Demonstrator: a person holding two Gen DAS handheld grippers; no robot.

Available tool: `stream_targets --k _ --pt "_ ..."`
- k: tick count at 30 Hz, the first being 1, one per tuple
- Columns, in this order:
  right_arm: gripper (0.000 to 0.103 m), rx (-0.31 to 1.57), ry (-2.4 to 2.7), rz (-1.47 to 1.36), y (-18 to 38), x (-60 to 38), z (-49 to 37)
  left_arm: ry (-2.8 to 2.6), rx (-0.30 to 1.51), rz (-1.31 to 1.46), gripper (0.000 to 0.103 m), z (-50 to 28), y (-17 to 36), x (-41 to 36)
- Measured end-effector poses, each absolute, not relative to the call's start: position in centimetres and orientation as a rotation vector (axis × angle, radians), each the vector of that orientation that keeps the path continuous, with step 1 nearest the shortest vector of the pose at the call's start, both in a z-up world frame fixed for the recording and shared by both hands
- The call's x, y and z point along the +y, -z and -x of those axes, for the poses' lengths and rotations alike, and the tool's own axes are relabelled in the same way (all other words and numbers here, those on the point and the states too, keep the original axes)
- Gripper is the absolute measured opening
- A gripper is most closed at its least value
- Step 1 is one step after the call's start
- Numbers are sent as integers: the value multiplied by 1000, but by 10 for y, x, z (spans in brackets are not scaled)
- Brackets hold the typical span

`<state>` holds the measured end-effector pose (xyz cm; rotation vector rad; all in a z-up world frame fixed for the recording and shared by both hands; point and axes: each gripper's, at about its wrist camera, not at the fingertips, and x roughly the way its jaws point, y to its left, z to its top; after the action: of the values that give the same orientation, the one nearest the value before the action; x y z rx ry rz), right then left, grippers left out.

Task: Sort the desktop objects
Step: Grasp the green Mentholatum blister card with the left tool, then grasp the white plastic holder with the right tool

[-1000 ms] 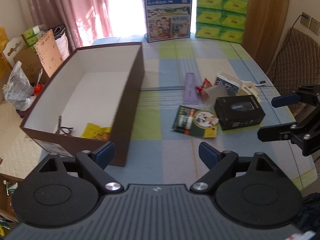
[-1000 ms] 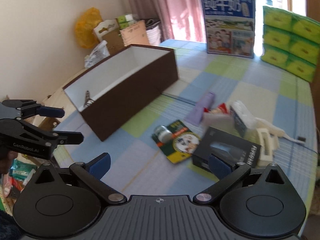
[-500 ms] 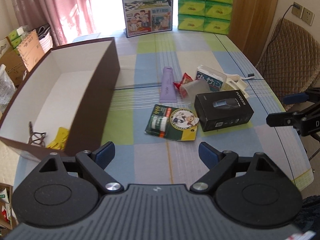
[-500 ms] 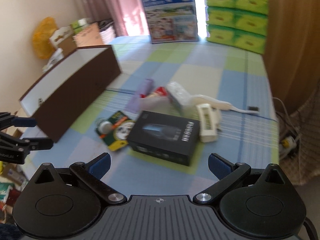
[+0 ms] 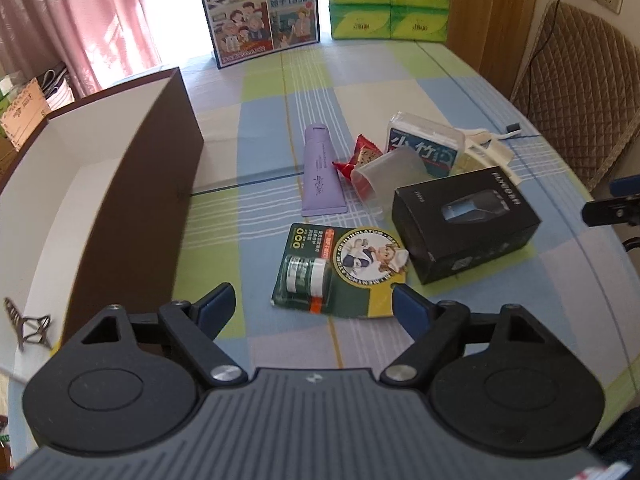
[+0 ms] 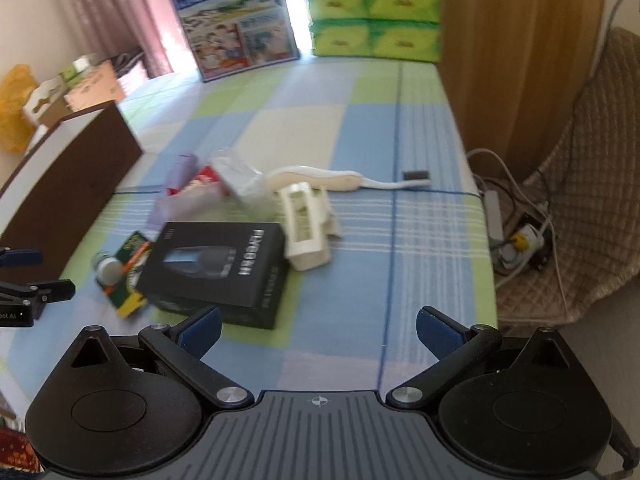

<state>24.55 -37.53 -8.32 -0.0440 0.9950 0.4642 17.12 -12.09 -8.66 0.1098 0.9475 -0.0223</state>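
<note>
Clutter sits mid-desk [image 5: 360, 80] on a checked cloth: a black box [image 5: 466, 222], a green card pack [image 5: 340, 270] touching its near-left corner, a purple tube [image 5: 320, 174] beyond the pack, a clear cup [image 5: 386, 174] lying on its side against a red wrapper [image 5: 362, 156], and a blue-labelled case [image 5: 424, 146] behind the cup. White plastic parts [image 6: 308, 226] lie just beside the black box on its right, with a white toothbrush [image 6: 340, 180] past them.

The left gripper [image 5: 314, 306] hovers above the near edge of the card pack, jaws wide apart and holding nothing. The right gripper [image 6: 318, 328] hangs over the near right of the black box, jaws likewise spread wide and empty; its view is blurred.

A brown box [image 5: 132, 200] with a white inside stands open at the left of the desk, well apart from the clutter; a metal clip [image 5: 26, 322] lies in its near end. A milk carton [image 5: 260, 12] and green tissue packs [image 5: 384, 0] stand at the far edge.
</note>
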Motion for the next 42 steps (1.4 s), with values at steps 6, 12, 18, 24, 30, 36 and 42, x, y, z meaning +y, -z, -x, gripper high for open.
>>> stream_targets --k 6,12,18,24,30,36,42 --pt "101 1018 -410 23 92 -384 -261 29 995 -109 74 -200 109 -113" --pt "101 1023 -385 10 97 -383 -277 54 1046 -114 64 -221 130 -109" --pt "101 998 -408 37 100 -375 -292 76 1084 -117 47 -236 148 -106" --pt "97 951 -489 70 103 -358 -309 91 1061 -109 31 -243 151 -104" --pt "70 992 -585 76 116 -338 -339 8 1060 -55 30 -241 149 -90" --pt "54 1077 -648 98 127 -321 -372 -64 1068 -7 30 -237 148 -78" --pt "47 1127 -687 210 141 -309 -384 -84 1068 8 31 -234 148 -76"
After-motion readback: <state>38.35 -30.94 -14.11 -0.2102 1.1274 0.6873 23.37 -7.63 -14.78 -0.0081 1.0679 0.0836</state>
